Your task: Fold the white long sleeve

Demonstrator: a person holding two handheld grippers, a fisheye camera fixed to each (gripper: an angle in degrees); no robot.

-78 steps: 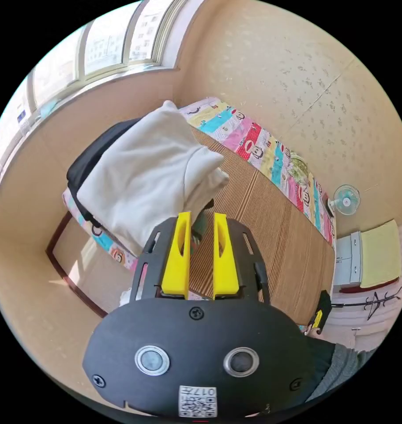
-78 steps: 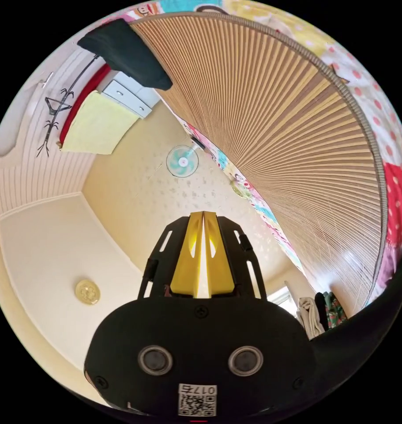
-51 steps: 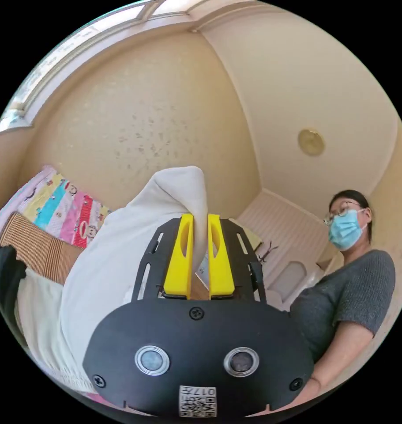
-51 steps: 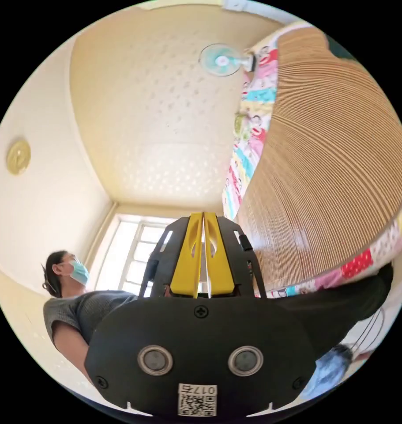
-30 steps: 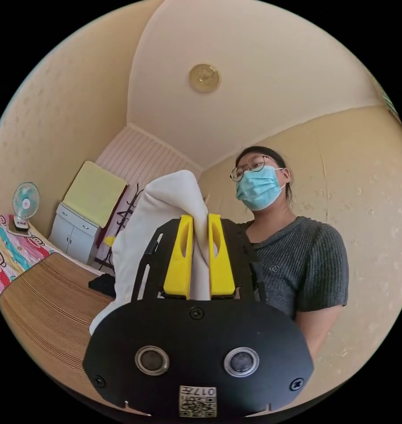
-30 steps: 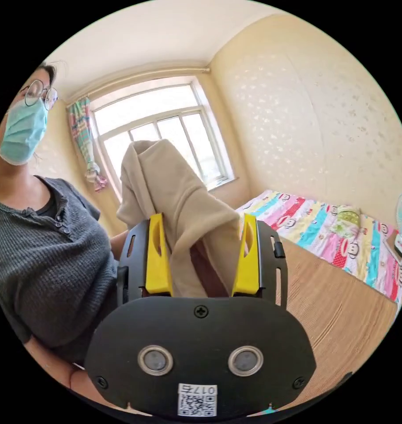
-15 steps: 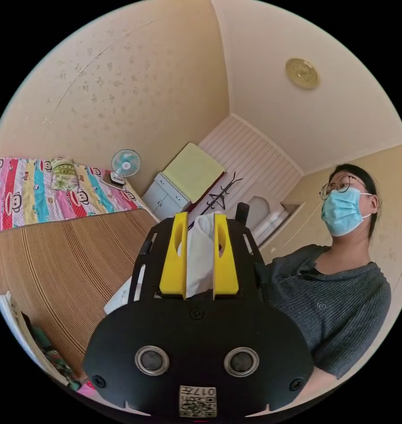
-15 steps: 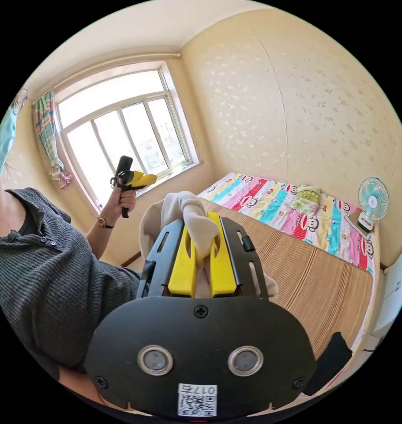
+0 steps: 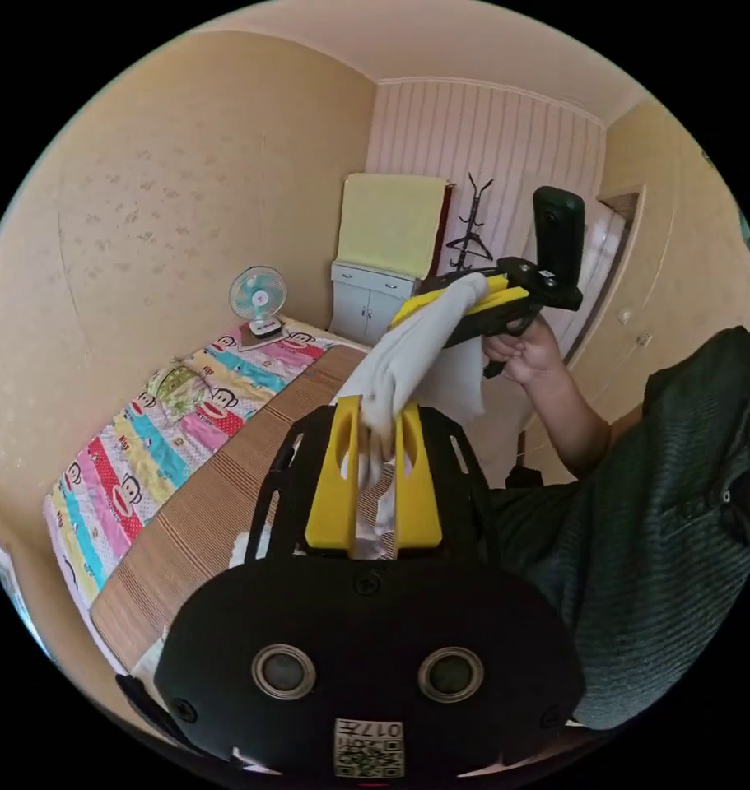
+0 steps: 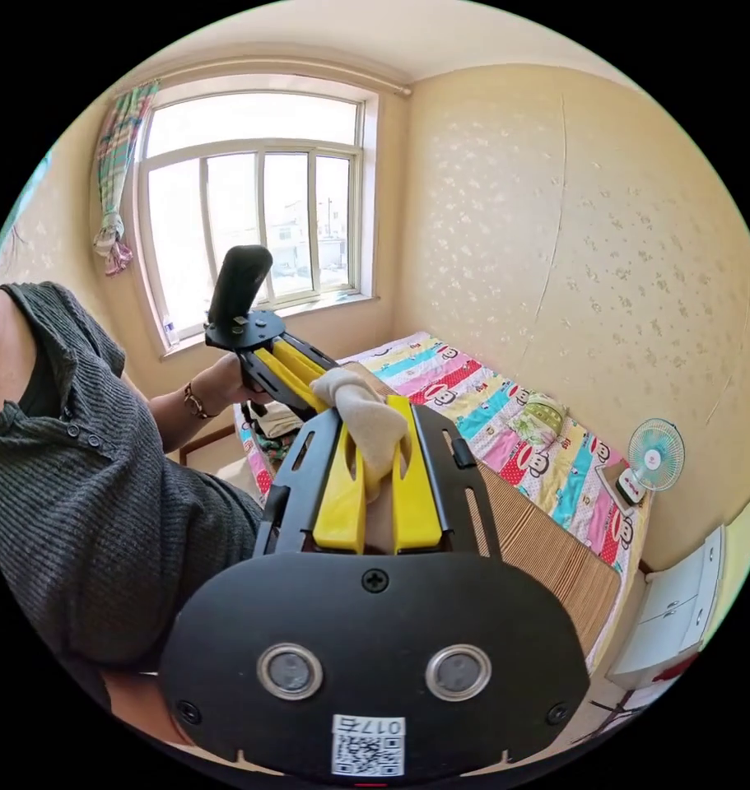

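Two grippers hold the white long sleeve up above the bed, cloth stretched between them. Left gripper clamped on one bunch of fabric; right gripper clamped on another, knuckle of cloth bulging over its jaws. Bed carries a striped bamboo mat over a cartoon-print sheet. Small desk fan at the bed's far end, white cabinet beside it. Window beyond the bed's other end. Right hand raised, forearm bent upward.
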